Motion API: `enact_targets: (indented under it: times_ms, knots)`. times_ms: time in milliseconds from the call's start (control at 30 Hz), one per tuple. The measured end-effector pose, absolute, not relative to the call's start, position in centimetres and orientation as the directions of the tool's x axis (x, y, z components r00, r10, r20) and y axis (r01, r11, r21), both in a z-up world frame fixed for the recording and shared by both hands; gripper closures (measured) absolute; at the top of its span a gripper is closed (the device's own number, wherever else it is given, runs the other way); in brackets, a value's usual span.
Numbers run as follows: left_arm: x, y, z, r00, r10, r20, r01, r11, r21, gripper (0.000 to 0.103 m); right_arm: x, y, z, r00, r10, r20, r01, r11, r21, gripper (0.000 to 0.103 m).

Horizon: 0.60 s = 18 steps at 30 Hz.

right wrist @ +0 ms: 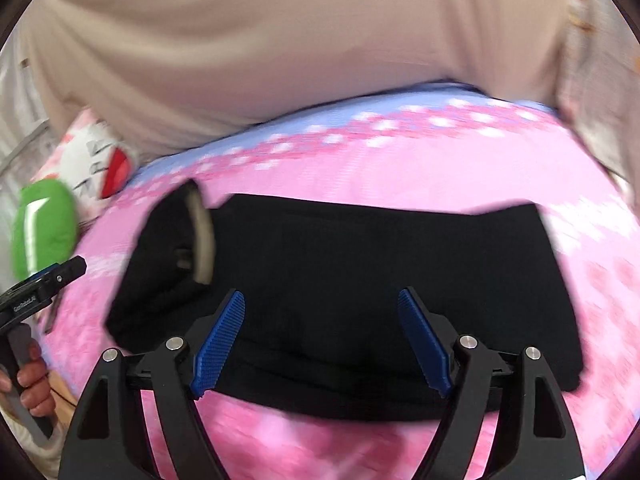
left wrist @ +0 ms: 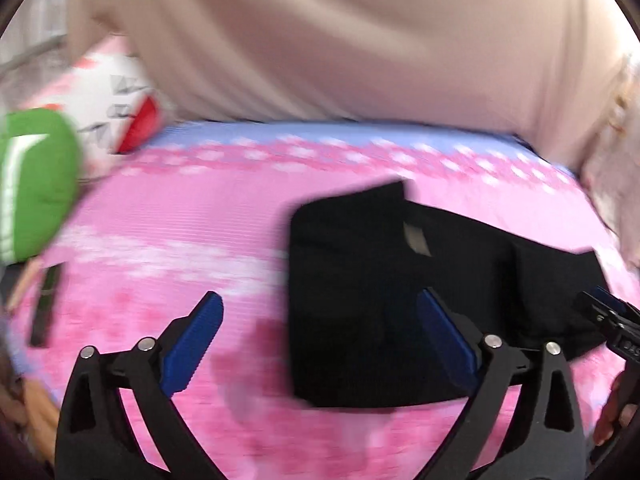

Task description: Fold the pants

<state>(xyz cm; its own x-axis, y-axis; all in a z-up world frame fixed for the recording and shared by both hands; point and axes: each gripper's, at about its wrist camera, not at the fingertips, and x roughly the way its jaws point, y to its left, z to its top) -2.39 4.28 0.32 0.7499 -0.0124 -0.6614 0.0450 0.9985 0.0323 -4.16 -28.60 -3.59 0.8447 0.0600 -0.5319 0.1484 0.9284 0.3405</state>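
The left tool (left wrist: 320, 312) stands wide, its blue ribbed pads (left wrist: 200, 340) spread far apart with nothing between them; one pad hangs over the pink flowered bedsheet with a pale blue border (left wrist: 180, 220), the other over the near left part of the folded black fabric pants (left wrist: 380, 280), and whether it touches the cloth cannot be told. The right tool (right wrist: 322, 304) is also parted, somewhat less wide, holding nothing, both pads (right wrist: 224, 336) poised over the pants (right wrist: 340, 264), which lie flat on the sheet (right wrist: 400, 160) as a broad dark rectangle with a pale inner waistband (right wrist: 202, 236) showing at their left end. The right tool's tip (left wrist: 608, 312) shows at the pants' right edge in the left view. A hand (right wrist: 34, 384) grips the left tool's handle. A green rounded cushion (right wrist: 44, 228) and a white and red plush toy (right wrist: 104, 160) sit at the bed's far left, before a beige draped cloth (right wrist: 280, 40)
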Motion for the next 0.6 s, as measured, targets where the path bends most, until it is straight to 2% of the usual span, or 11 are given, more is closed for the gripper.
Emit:
enact_targets:
  times_ms: [67, 167, 367, 400, 433, 467, 600]
  knots:
    - [-2.6, 7.0, 0.4, 0.749, 0.032, -0.662, -0.022, 0.999, 0.023, 0.006, -1.9, -26.7, -3.0, 0.839, 0.167, -0.519, 0.049, 0.925, 0.376, 0.017]
    - [-2.4, 9.5, -0.3, 0.728, 0.056, -0.684, -0.077, 0.997, -0.001, 0.006, 3.1, -23.4, -3.2, 0.788, 0.301, -0.538, -0.067, 0.909, 0.411, 0.017]
    - [-3.1, 11.1, -1.6, 0.712, 0.018, -0.702, -0.051, 0.998, -0.026, 0.006, 8.9, -21.9, -6.4, 0.698, 0.399, -0.594, -0.017, 0.839, 0.544, 0.018]
    - [-3.1, 11.2, -1.8, 0.709, 0.011, -0.705, -0.044, 0.999, -0.029, 0.006, 8.7, -21.4, -6.2, 0.719, 0.375, -0.585, -0.018, 0.852, 0.524, 0.024]
    - [-3.0, 11.0, -2.1, 0.707, 0.003, -0.708, -0.036, 0.999, -0.031, 0.006, 8.7, -20.7, -6.1, 0.720, 0.385, -0.577, -0.046, 0.857, 0.514, 0.069]
    - [-2.9, 11.1, -2.3, 0.703, 0.000, -0.711, -0.032, 0.999, -0.031, 0.006, 9.0, -20.0, -6.1, 0.700, 0.429, -0.571, -0.076, 0.840, 0.538, 0.080]
    - [-2.2, 10.0, -3.0, 0.686, -0.025, -0.728, -0.005, 0.999, -0.039, 0.006, 9.1, -18.6, -5.2, 0.707, 0.410, -0.576, -0.078, 0.855, 0.513, 0.089]
